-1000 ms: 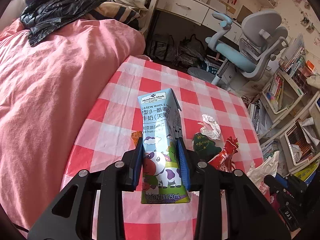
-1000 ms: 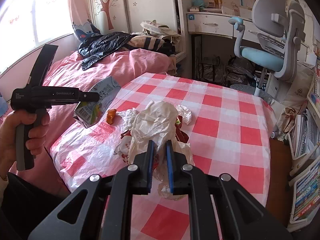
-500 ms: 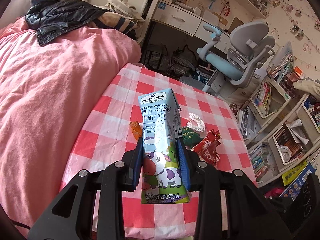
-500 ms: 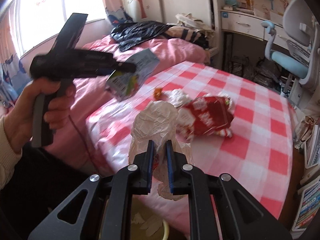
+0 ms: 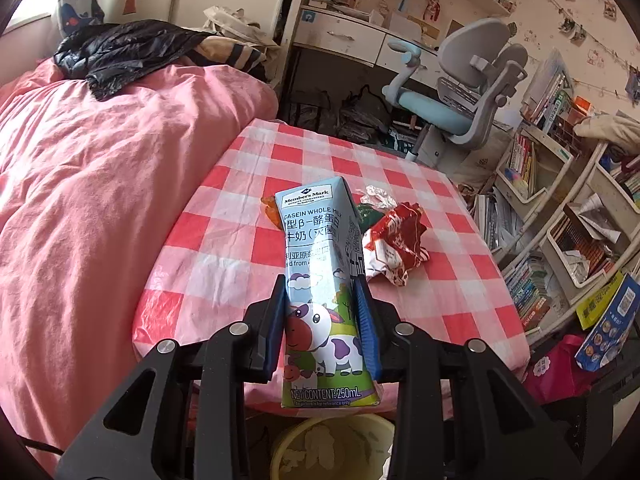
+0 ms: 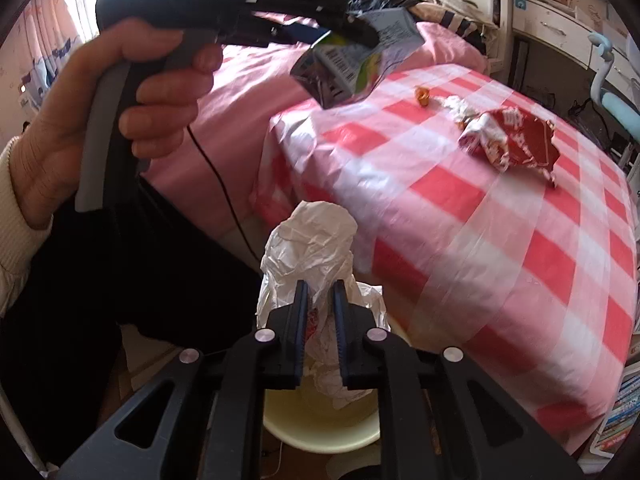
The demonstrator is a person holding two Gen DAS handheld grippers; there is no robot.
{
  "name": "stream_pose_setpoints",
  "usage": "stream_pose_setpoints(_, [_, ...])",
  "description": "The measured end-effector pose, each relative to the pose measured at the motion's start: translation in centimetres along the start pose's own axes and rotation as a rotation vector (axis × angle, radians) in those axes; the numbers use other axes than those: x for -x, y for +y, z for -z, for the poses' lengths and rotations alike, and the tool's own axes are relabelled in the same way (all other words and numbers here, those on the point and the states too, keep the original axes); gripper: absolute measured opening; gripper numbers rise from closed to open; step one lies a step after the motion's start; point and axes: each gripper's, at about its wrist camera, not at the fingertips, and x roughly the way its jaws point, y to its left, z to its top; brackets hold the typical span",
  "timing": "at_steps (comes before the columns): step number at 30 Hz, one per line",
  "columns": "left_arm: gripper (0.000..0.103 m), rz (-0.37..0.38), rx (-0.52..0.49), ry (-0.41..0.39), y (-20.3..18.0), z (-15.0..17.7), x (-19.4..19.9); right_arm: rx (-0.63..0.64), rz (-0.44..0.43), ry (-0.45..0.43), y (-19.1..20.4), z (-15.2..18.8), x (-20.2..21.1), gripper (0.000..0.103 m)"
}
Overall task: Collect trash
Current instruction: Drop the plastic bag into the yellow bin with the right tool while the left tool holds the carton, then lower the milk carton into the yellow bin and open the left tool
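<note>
Beside the pink bed (image 5: 100,208) stands a table (image 5: 224,248) in a red-and-white checked cloth, with a desk (image 5: 360,36), grey chair (image 5: 472,92) and crowded shelves (image 5: 560,208) behind. On the cloth lie a red wrapper (image 5: 396,244), a white scrap (image 5: 376,196) and an orange bit (image 6: 422,95). A yellow bin (image 6: 320,420) sits below the table edge, half hidden. The left gripper (image 5: 324,300) clamps a milk carton (image 5: 320,264) above it. The right gripper (image 6: 320,292) has just been opening, a white bag (image 6: 312,248) between its fingers; contact is unclear.
</note>
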Motion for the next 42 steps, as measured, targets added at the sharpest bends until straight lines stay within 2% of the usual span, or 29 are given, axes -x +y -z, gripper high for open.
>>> stream_pose_setpoints(3, [0.031, -0.004, -0.025, 0.015, -0.7, 1.5, 0.6, -0.020, 0.012, 0.040, 0.3, 1.2, -0.6, 0.037])
stream_pose_setpoints(6, [0.031, -0.009, -0.041, 0.040, -1.2, 3.1, 0.8, -0.054, 0.026, 0.028, 0.0, 1.6, -0.2, 0.039])
stream_pose_setpoints(13, [0.031, -0.020, -0.076, 0.093, -2.3, 5.6, 0.9, -0.178, 0.131, -0.067, -2.6, 1.6, 1.6, 0.057])
stream_pose_setpoints(26, [0.031, -0.013, -0.146, 0.177, -4.4, 9.3, 0.8, -0.362, 0.268, -0.201, -6.5, 2.1, 4.9, 0.066])
stream_pose_setpoints(33, [0.031, -0.001, -0.227, 0.223, -6.4, 11.8, 0.8, -0.386, 0.298, -0.222, -7.1, 2.1, 5.2, 0.066])
stream_pose_setpoints(42, [0.032, 0.003, -0.271, 0.282, -7.4, 13.6, 0.4, -0.398, 0.323, -0.236, -7.5, 2.2, 5.5, 0.066])
